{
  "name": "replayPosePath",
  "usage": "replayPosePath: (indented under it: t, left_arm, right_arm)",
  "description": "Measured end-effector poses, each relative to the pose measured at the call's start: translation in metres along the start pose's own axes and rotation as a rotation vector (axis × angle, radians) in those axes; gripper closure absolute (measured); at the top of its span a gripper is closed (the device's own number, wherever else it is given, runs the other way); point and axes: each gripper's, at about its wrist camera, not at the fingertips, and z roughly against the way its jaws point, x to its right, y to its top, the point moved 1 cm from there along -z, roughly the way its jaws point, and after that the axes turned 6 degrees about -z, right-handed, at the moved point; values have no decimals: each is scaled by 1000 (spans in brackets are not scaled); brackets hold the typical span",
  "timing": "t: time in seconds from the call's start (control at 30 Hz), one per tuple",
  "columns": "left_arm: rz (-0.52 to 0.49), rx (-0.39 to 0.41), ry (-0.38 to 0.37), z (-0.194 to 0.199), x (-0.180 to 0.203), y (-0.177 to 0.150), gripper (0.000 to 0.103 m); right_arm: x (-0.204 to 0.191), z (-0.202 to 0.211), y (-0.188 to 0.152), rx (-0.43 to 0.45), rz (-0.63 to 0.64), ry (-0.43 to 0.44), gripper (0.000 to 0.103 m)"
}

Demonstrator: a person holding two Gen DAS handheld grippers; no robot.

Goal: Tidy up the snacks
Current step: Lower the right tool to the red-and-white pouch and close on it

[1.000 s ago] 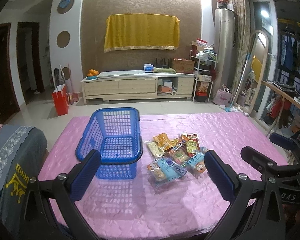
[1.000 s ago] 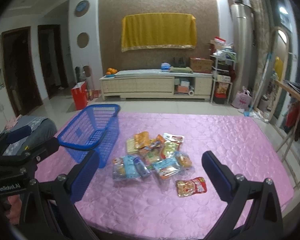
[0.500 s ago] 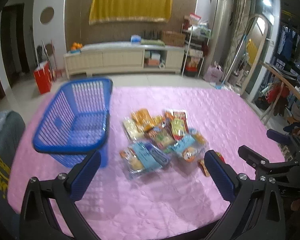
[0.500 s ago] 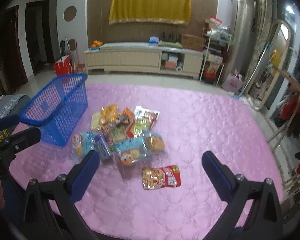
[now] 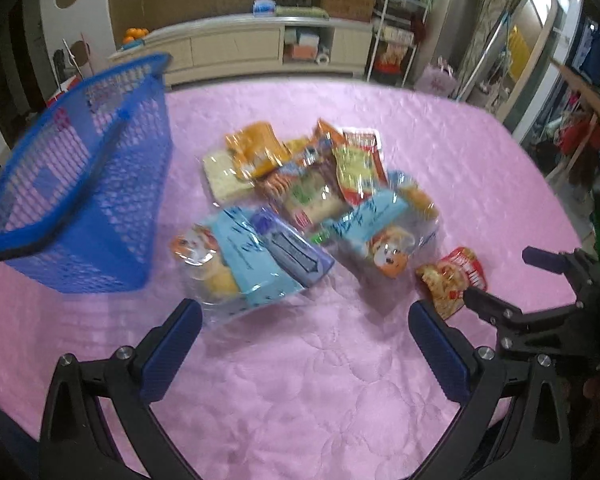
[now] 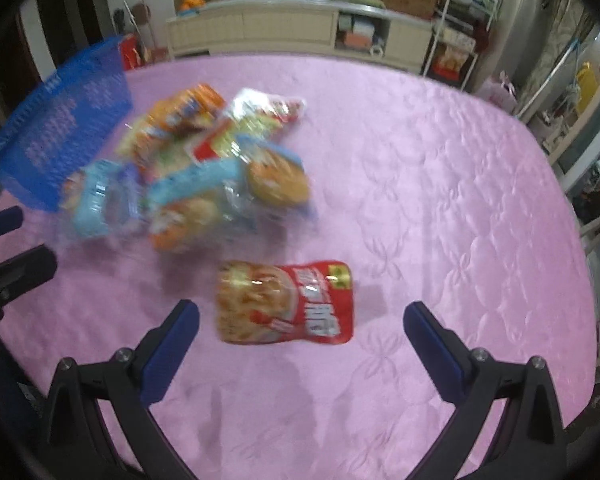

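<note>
A pile of snack packets lies on the pink quilted table, also in the right wrist view. A blue mesh basket stands left of the pile, also in the right wrist view. A red snack pouch lies apart, near the front; it also shows in the left wrist view. My left gripper is open and empty, just in front of a light blue packet. My right gripper is open and empty, its fingers either side of the red pouch.
The right gripper's fingers show at the right of the left wrist view. The table's far edge faces a cream cabinet and shelves. A dark cushion sits past the table's left edge.
Both grippers have dropped lower and moved forward toward the snacks. The left one has closed in on the pile, the right one on the red pouch. Both stayed open.
</note>
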Motion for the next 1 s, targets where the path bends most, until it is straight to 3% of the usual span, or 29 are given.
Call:
replayPosePath:
  t: [0.27,0.47,0.53,0.6,0.7,0.73,0.83,1.0]
  left_arm:
    - [-17,-72,-8,-34,5,1,1]
    - [-26,-77,6,-38,7,1,1]
    - [-26,-76,7,-42,5,-1,1]
    - [-29,-73,13,-40,2,-3,1]
    - [-28,-62,21,-34,-4,-7,1]
    - [-25,-59,24,-32,-6,-8,1]
    - [-9,-43,32,-19,-18,-13,1]
    - [15,-24,45,0,-32,-21,1]
  right_arm:
    - [5,-43,6,-103,3,104,0]
    - [-14,-48,5,-100,115,71,0]
    - [-16,-53,7,-92,113,73,1]
    - [-16,-49,7,-71,112,76,8]
    - [-16,-48,8,-70,109,85,8]
    - [-17,-46,7,-60,125,78,13]
    - [-22,-34,7,-29,117,75,61]
    - [-15,-21,5,-37,72,91,61]
